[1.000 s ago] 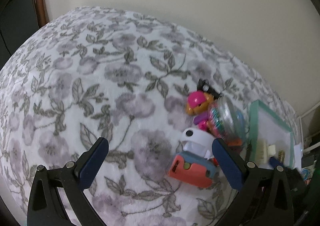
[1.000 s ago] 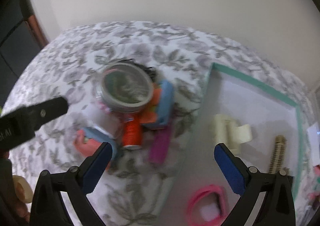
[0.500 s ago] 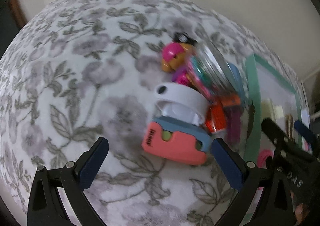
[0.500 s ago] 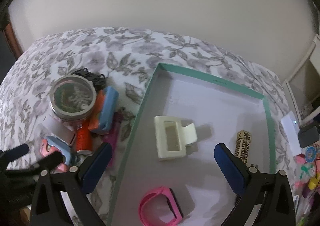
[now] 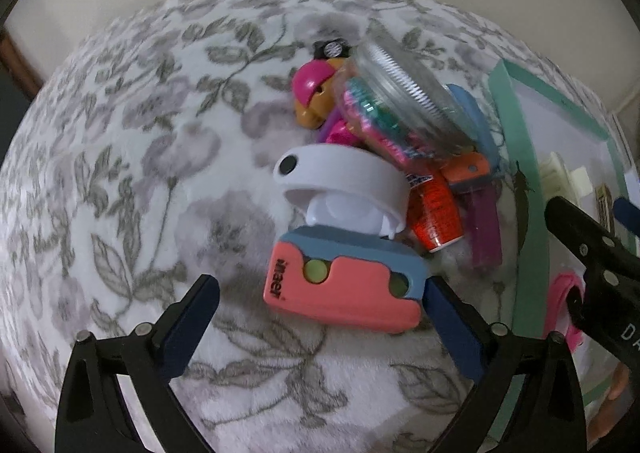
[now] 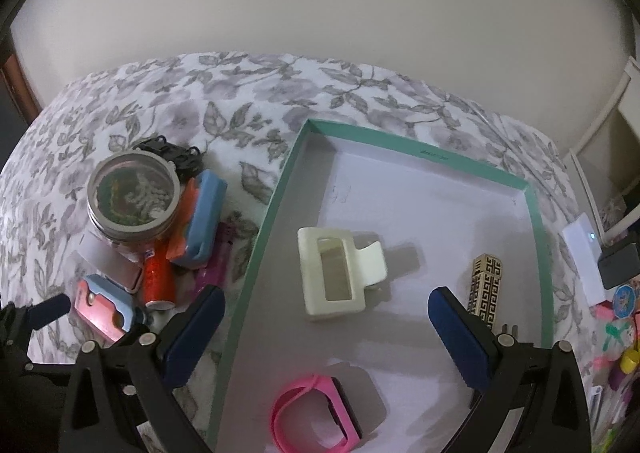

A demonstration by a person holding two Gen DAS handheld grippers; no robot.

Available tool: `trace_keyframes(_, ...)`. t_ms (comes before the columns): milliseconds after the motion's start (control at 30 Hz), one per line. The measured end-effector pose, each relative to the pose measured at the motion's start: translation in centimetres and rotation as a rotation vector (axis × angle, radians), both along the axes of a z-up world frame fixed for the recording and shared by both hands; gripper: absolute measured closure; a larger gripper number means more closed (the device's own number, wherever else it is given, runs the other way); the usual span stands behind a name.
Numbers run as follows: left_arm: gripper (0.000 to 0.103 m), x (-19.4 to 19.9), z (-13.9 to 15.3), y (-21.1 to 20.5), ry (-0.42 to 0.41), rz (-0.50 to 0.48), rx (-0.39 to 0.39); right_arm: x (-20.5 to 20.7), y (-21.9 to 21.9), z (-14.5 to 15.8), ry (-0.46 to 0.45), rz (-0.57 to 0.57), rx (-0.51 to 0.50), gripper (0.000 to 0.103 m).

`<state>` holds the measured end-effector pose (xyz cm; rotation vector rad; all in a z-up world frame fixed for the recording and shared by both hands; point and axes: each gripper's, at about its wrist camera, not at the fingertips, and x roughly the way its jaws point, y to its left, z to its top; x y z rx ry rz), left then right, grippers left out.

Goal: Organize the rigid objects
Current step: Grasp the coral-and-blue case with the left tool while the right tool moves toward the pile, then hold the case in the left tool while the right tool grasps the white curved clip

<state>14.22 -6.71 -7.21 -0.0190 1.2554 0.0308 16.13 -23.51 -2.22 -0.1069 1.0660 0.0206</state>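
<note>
While its jaws close, empty, the left claw (image 5: 322, 293) straddles the coral-and-blue case (image 5: 344, 285).

Closing left tool (image 5: 320, 317) at lower frame, its fingers either side of coral-and-blue cutter (image 5: 344, 285) on floral bedspread (image 5: 120, 173); white band (image 5: 344, 173), glass jar (image 5: 404, 109) behind; teal tray (image 5: 520, 189) right.

The pink and blue plastic box (image 5: 344, 285) near the left claw has a dark word on its left end. It looks like "Maer", but it is a bit blurry. White letters on the black right claw arm (image 5: 612, 317) begin with "D".
</note>
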Motion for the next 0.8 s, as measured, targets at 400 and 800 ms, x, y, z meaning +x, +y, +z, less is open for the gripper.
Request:
trace_keyframes(400, 0.031, 0.2, 0.4, -0.9, 0.022, -0.047, -0.039, 0.0, 0.8, 0.0, 0.005, 0.012, 0.010, 0.000)
trace_keyframes(800, 0.031, 0.7, 0.6, 6.3, 0.026, 0.206, -0.112, -0.2, 3.8, 0.4, 0.003, 0.117, 0.183, 0.012)
